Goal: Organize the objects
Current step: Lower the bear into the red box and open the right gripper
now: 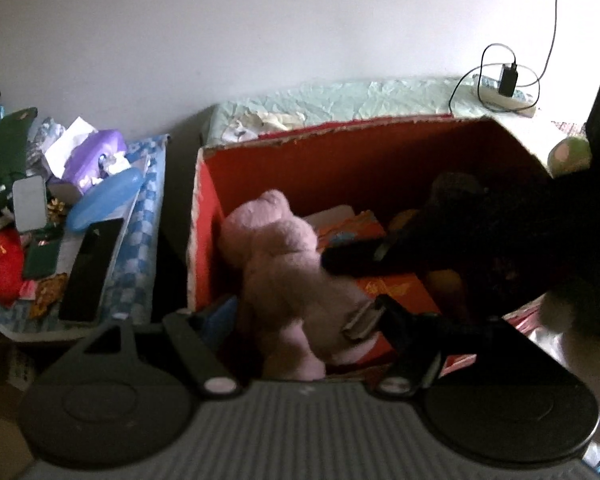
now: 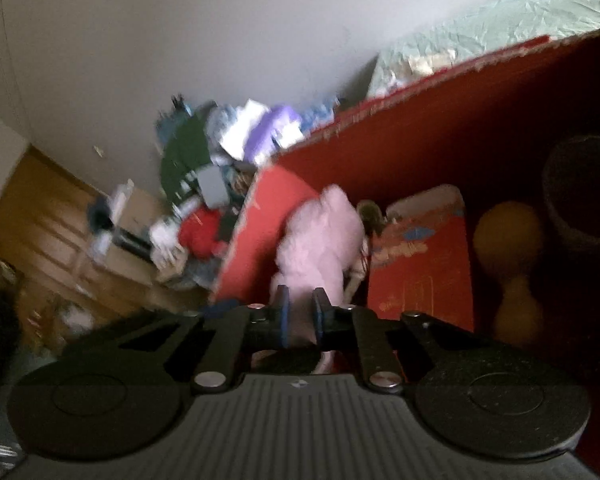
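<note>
A pink plush toy [image 1: 280,264] [image 2: 324,236] stands against the left wall inside a red cardboard box [image 1: 340,160] [image 2: 420,120]. My left gripper [image 1: 292,316] reaches over the box's near edge. The toy's lower body fills the gap between its fingers, and the metal-faced right pad [image 1: 360,320] presses into the fur. My right gripper [image 2: 301,312] is shut on a fold of the toy's lower part, pink fur showing between its blue pads [image 2: 284,312]. In the left wrist view the right gripper [image 1: 340,260] comes in as a dark shape from the right, touching the toy's side.
The box also holds flat red packets [image 1: 396,288] [image 2: 420,256], a yellow gourd-shaped thing [image 2: 508,264] and a dark round pot [image 2: 584,196]. Left of the box, a checkered cloth [image 1: 140,248] carries clutter, including a black phone [image 1: 90,268]. A charger [image 1: 508,80] lies behind on pale green bedding [image 1: 340,100].
</note>
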